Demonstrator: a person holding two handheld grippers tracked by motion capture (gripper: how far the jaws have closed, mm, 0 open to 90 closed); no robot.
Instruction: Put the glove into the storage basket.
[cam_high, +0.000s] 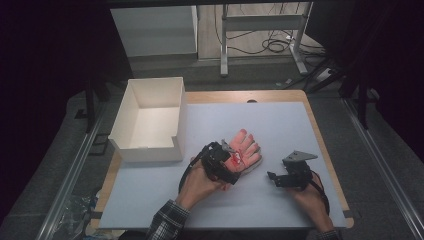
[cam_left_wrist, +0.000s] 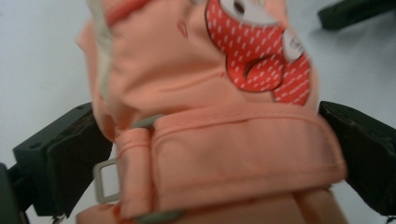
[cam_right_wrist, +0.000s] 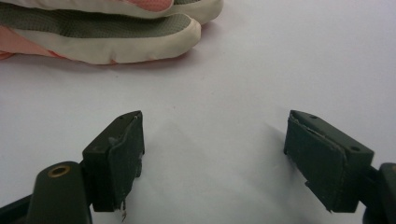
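The right gripper (cam_high: 274, 176), at five o'clock on the counter (cam_high: 280, 125), rests with jaws apart and empty. The left gripper (cam_high: 231, 161) clamps the orange glove (cam_high: 244, 148) (wrist strap between its jaws) at centre. A white box (cam_high: 150, 117) sits at ten o'clock.

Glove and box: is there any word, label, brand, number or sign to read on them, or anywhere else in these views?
None. The pink glove carries only a red patch with white dashes, a picture and no letters. The white box, the left gripper and the right gripper bear no writing.
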